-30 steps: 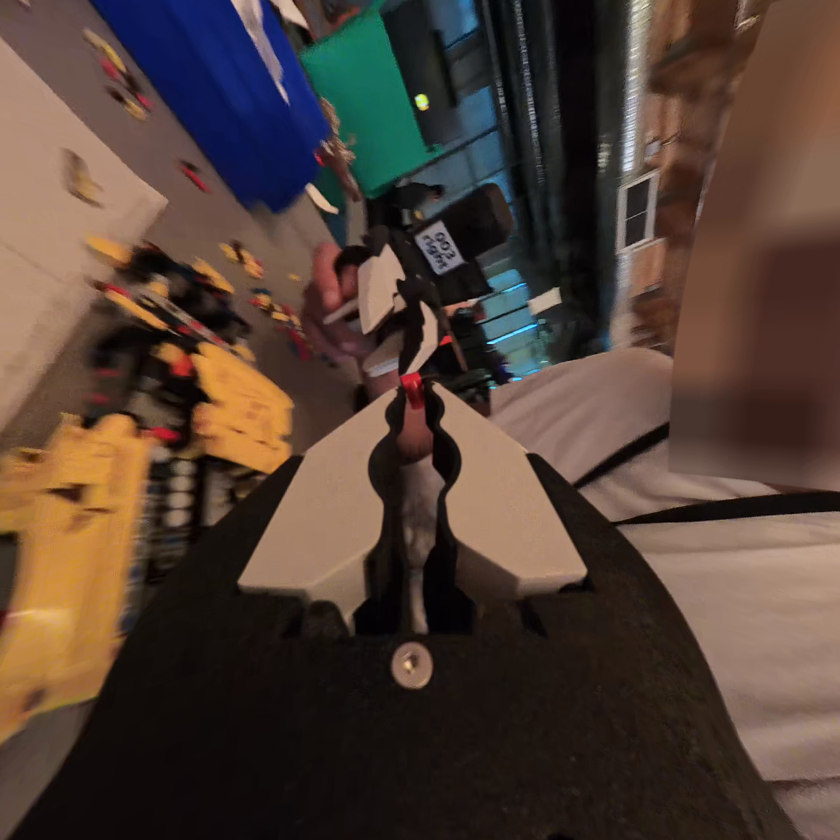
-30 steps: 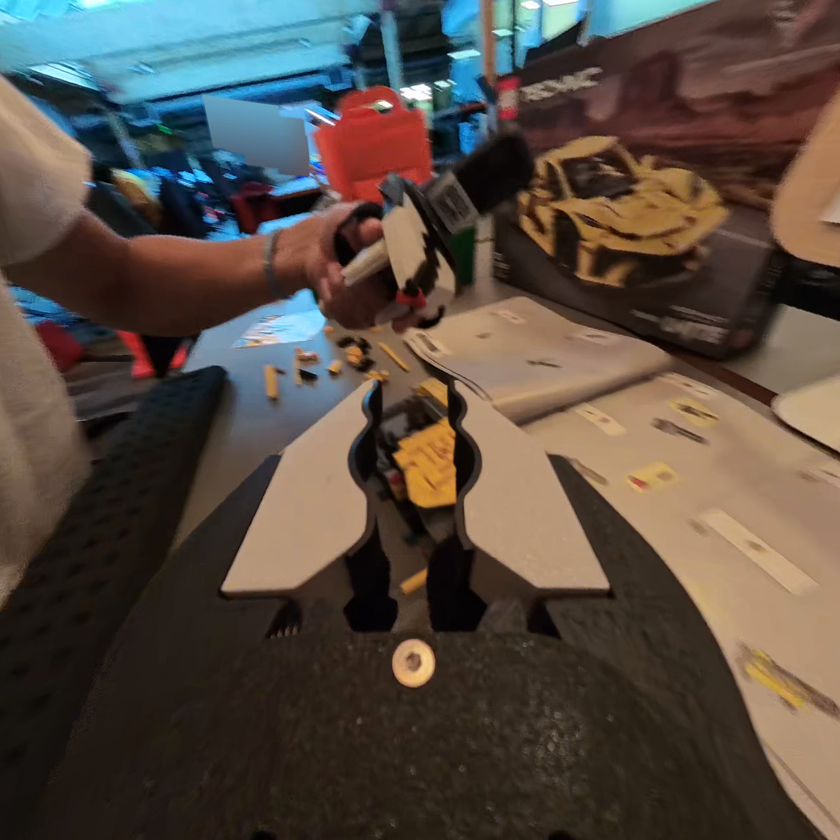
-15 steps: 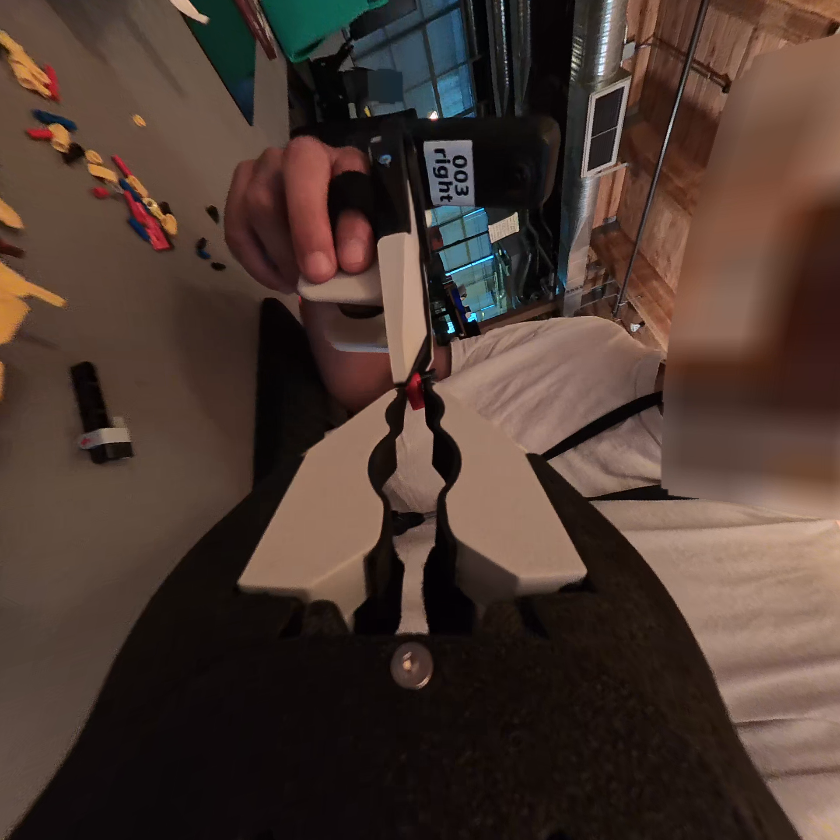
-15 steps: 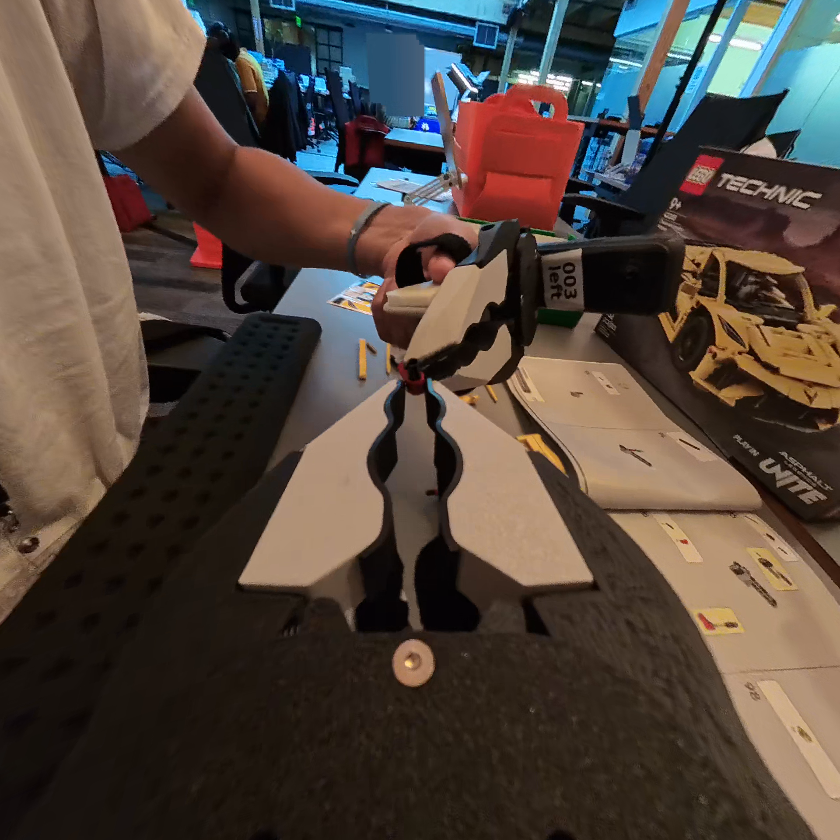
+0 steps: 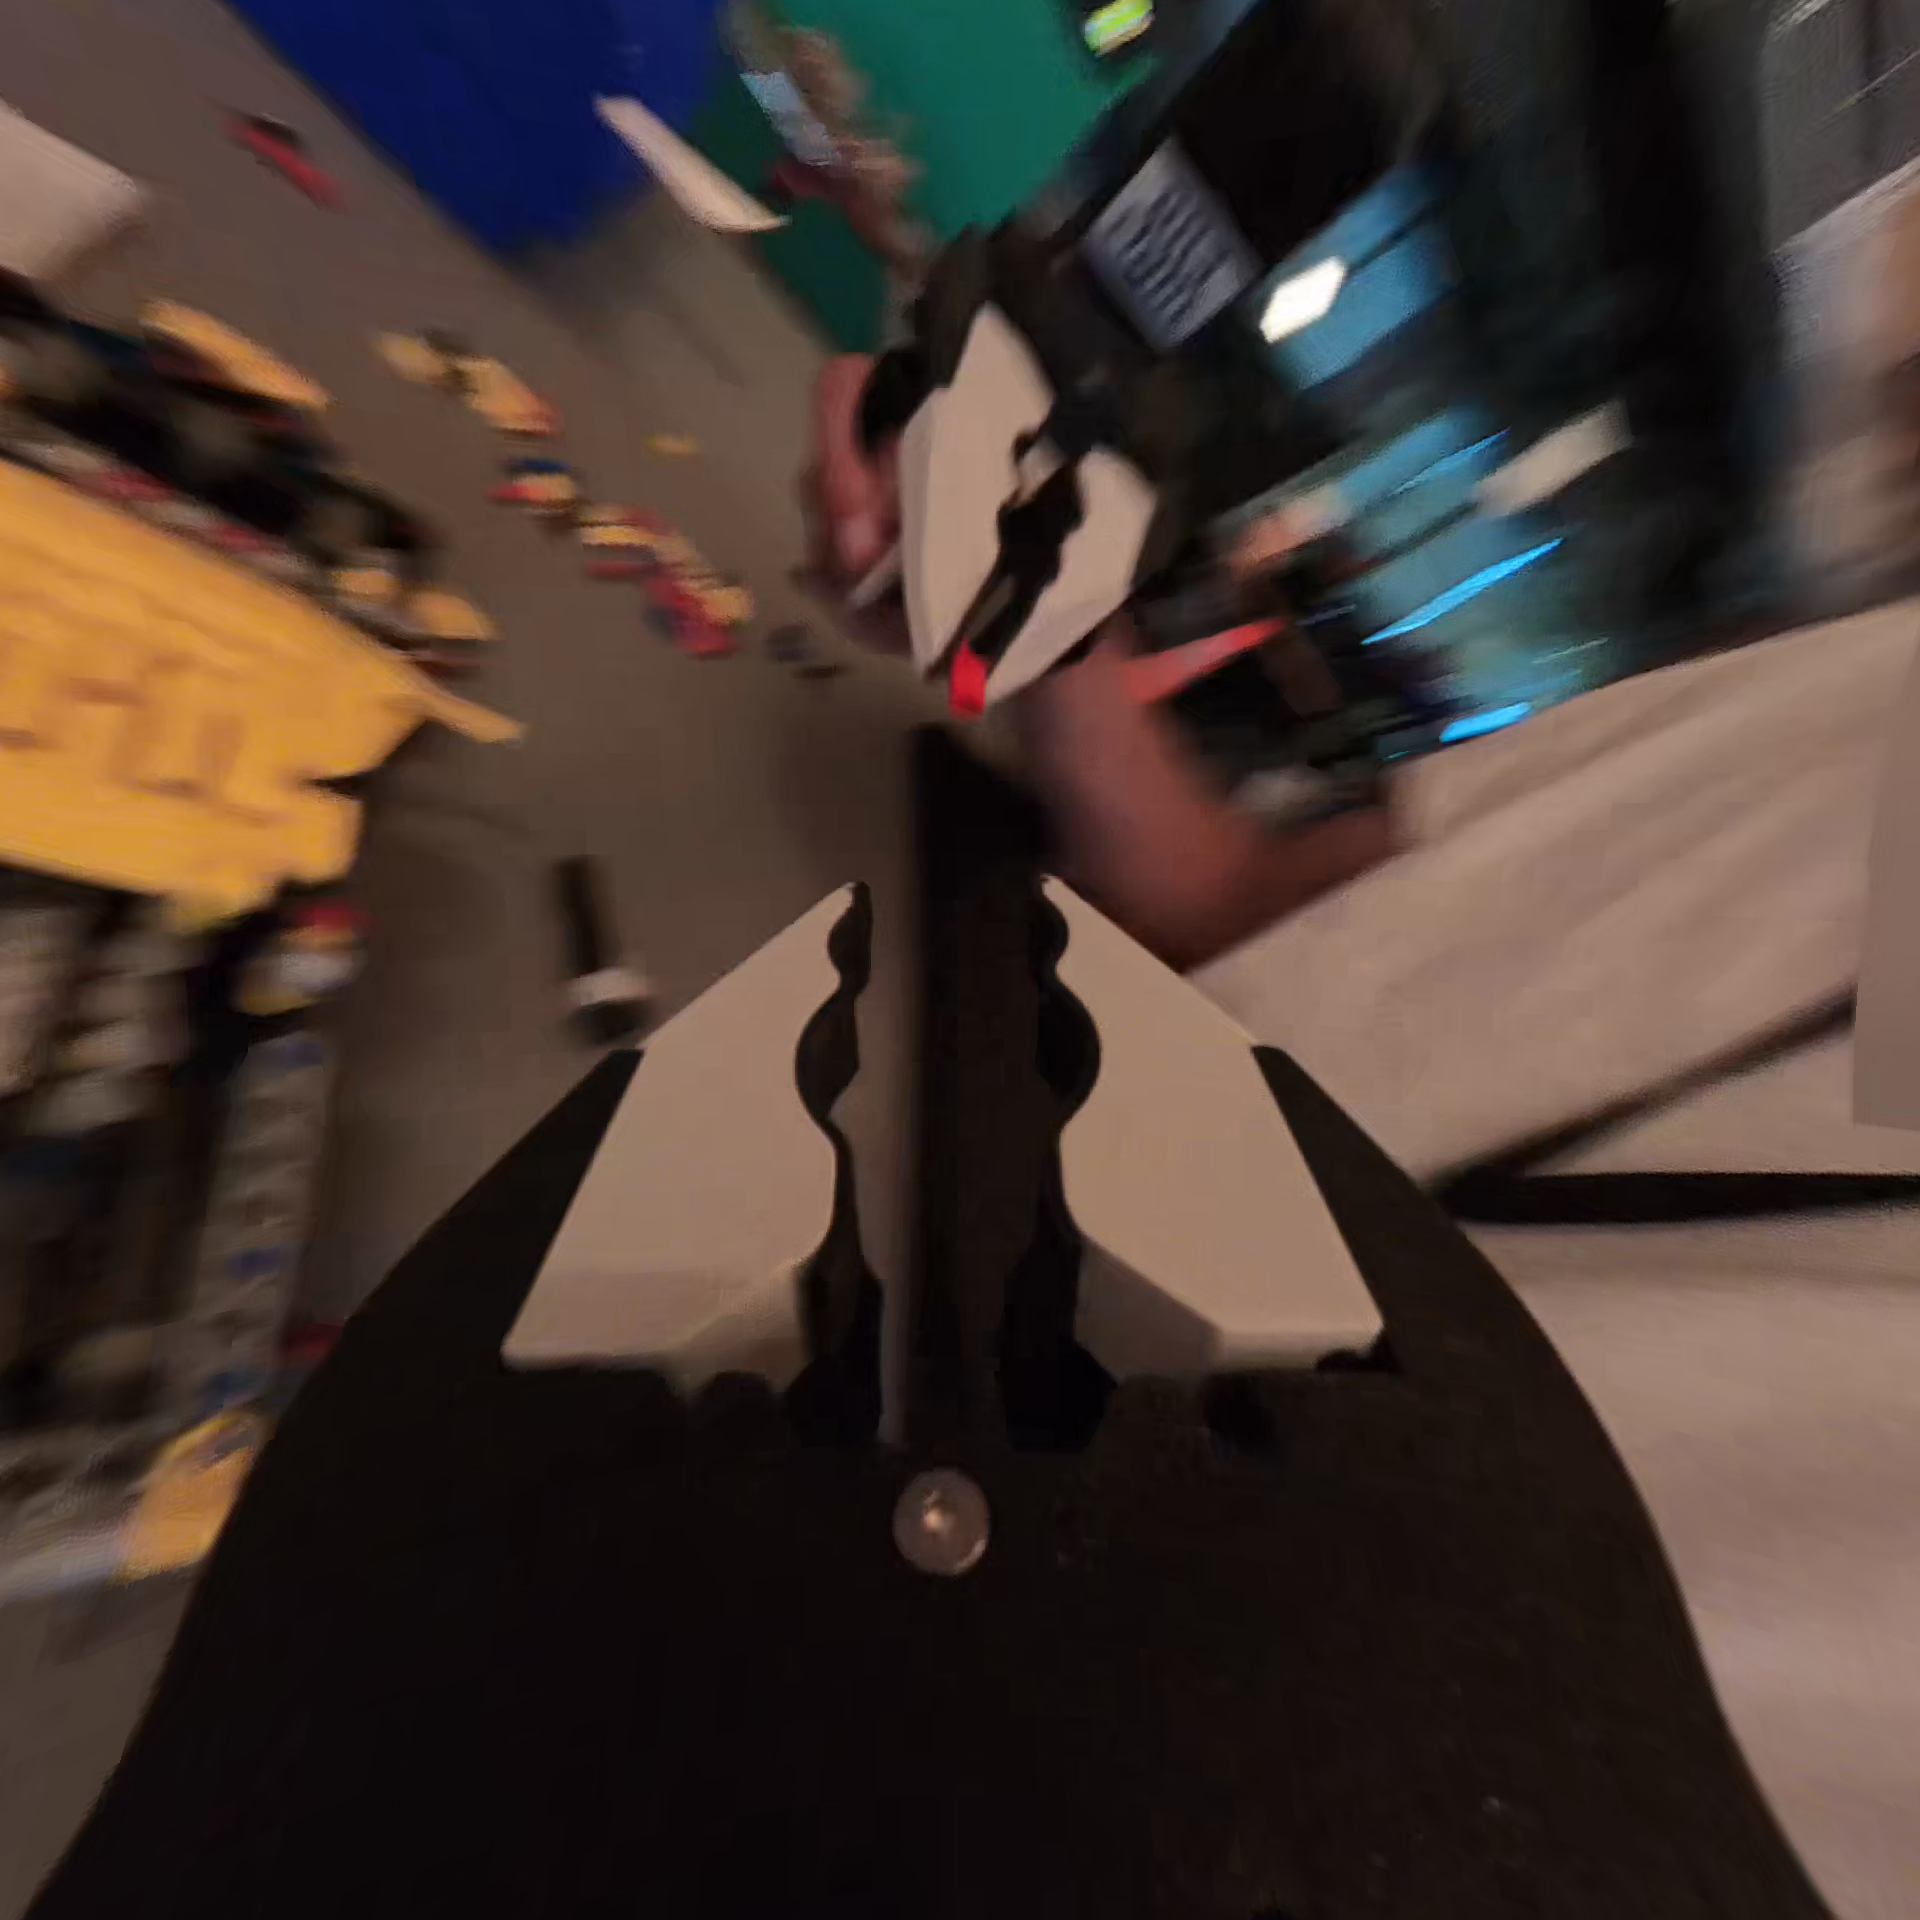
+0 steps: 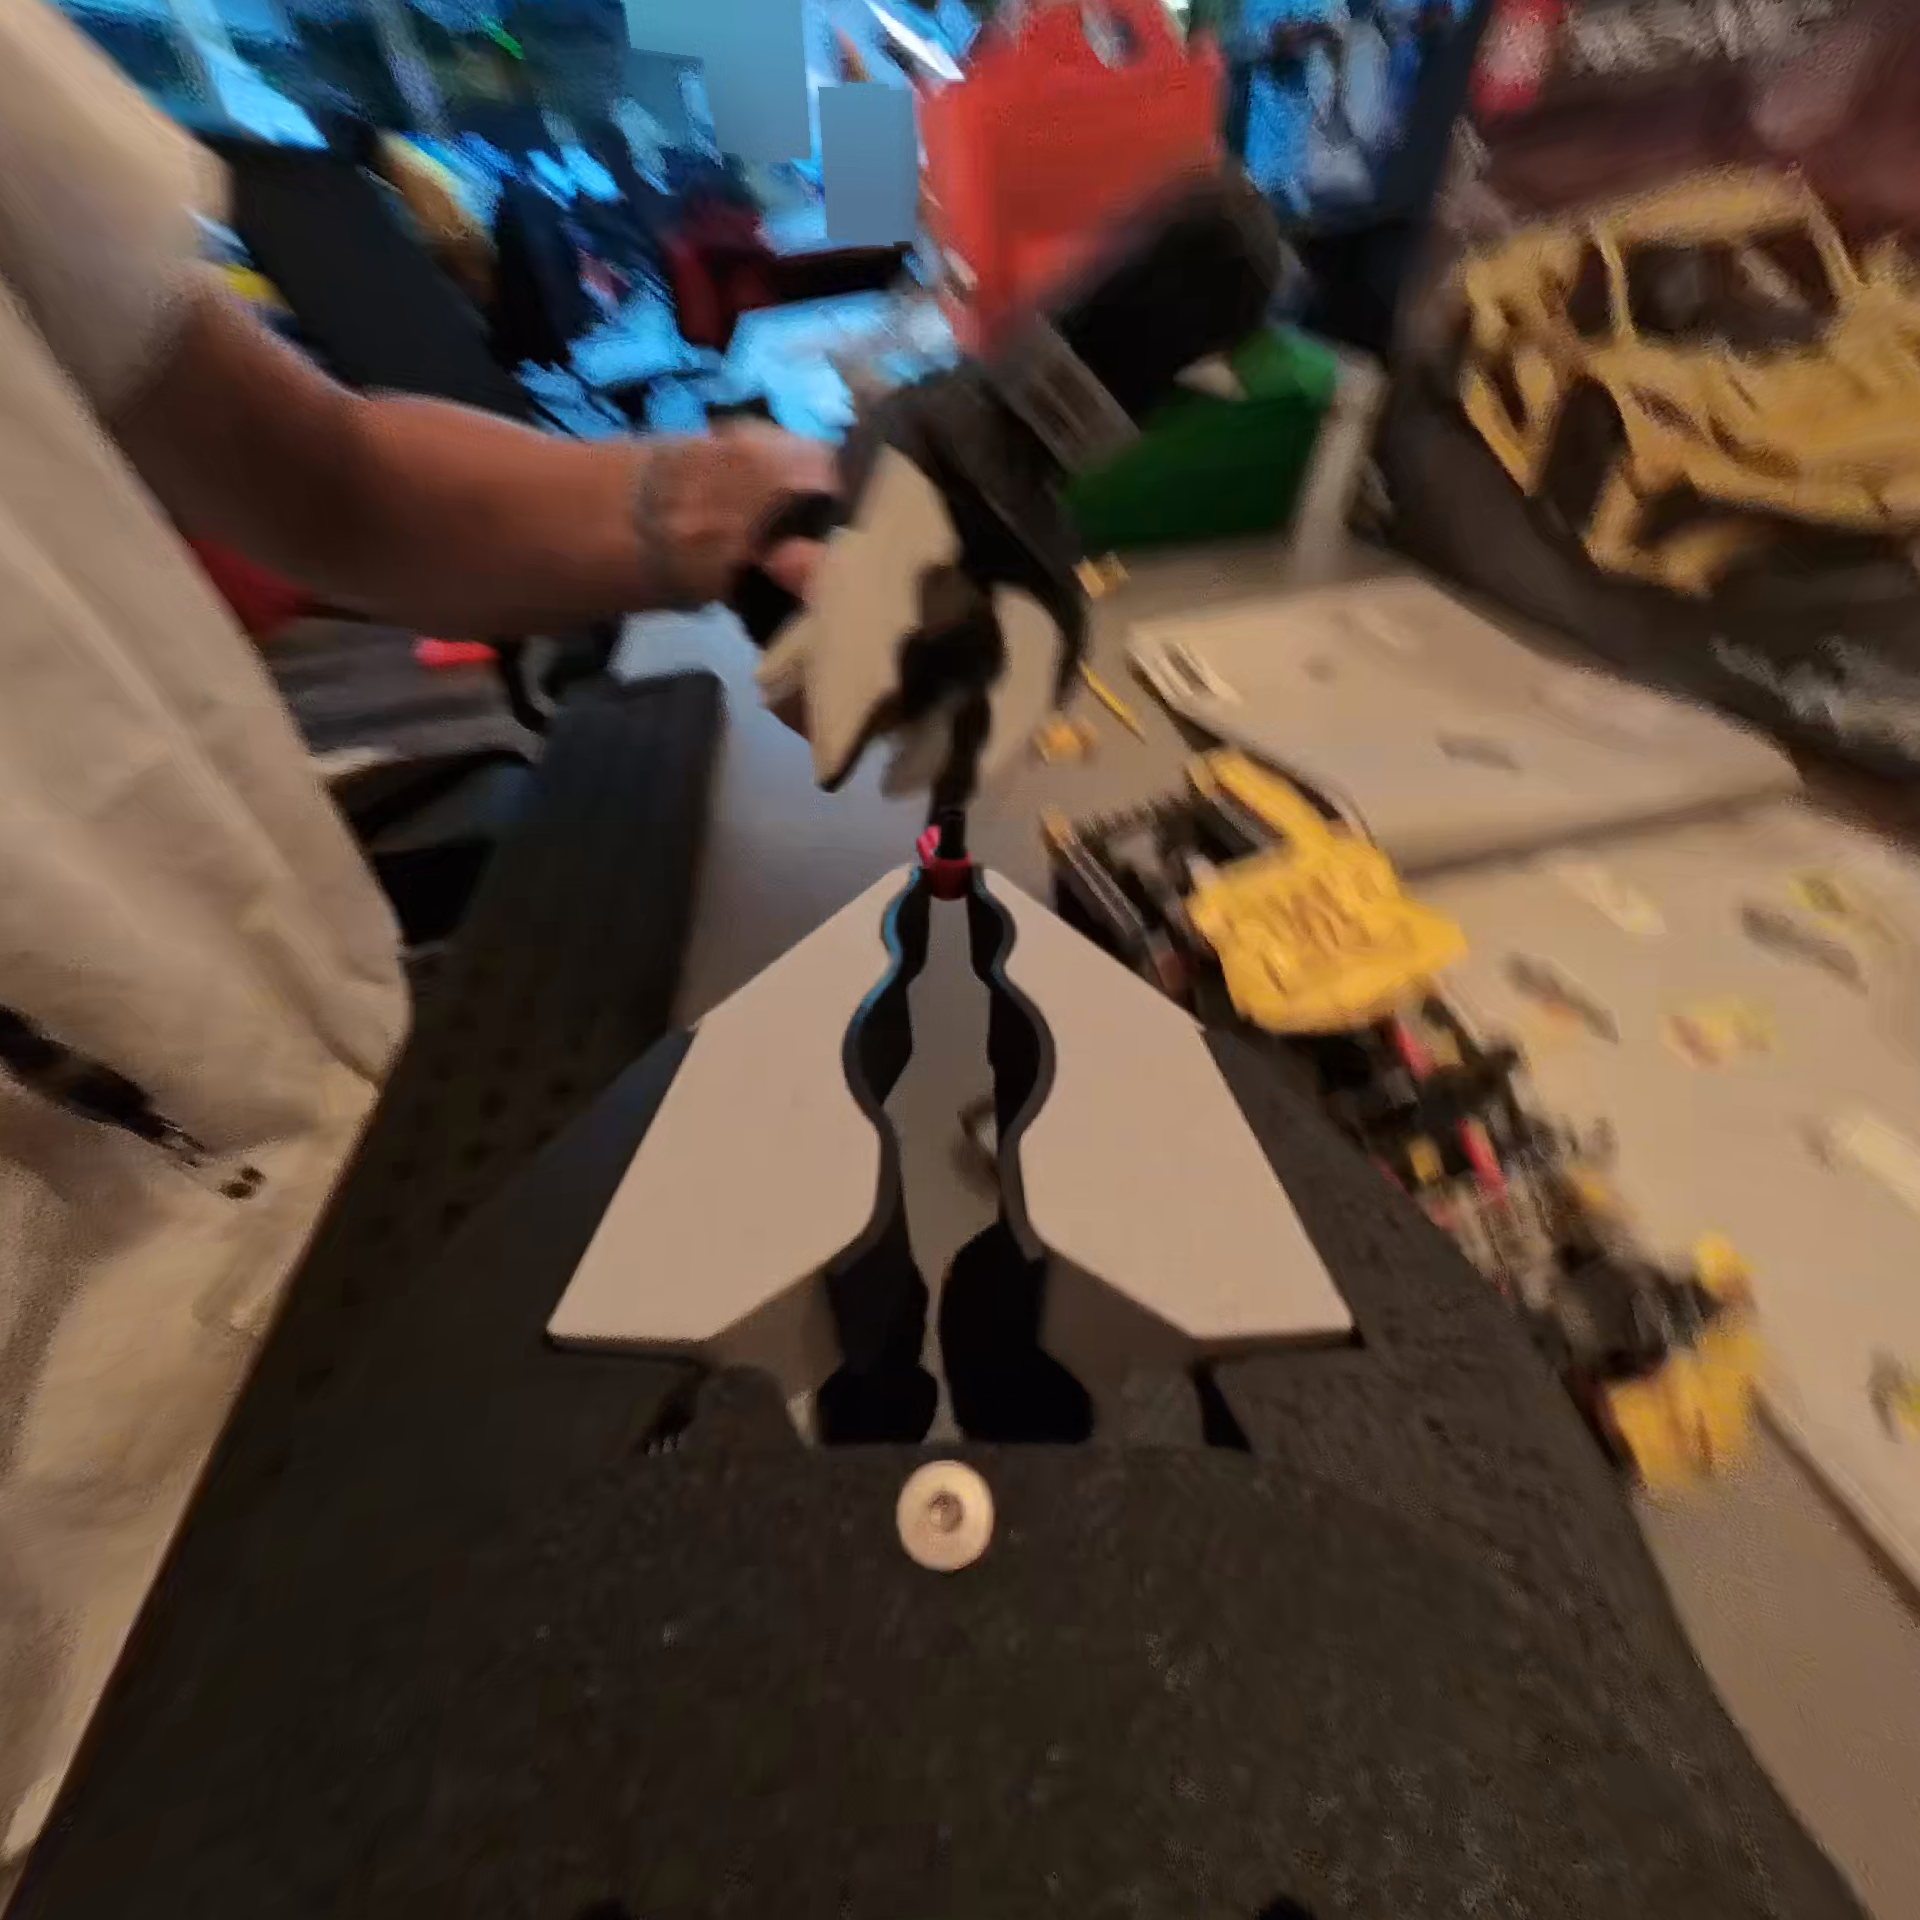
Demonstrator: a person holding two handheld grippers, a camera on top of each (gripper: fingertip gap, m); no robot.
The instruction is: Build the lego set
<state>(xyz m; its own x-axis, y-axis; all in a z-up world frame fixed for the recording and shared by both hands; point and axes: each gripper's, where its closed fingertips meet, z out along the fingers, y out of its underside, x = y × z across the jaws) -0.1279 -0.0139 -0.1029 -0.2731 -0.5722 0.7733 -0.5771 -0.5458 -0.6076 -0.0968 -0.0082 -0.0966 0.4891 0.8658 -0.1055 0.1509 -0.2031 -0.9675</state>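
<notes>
red lego piece (image 6: 943,871), very small, sits right at the tips of the right claw (image 6: 943,881). its two fingers are pressed on the piece from both sides, so this claw is closed and gripping it. the left claw (image 5: 951,888) is a little ahead of the right claw and above it, tips pointing down at the piece. its fingers stand apart and nothing is seen between their tips, so it looks open. a thin dark line goes from it to the piece, but blur hides what it is.

the half-built yellow and black car (image 6: 1320,925) lies on the table (image 6: 790,831), just to the right of the right claw's tips and a bit lower. loose small bricks (image 5: 665,582) are scattered beyond the left claw, on its left side.

i judge the piece as hard plastic, very light, stiff and smooth. it can easily slip or turn between the flat fingers. best hold is on two opposite flat sides, with the connecting end left free, and with steady but not strong pressure. the car is heavier and more fragile, because its parts can pop off. it should be held by the dark frame, not by the yellow panels.
</notes>
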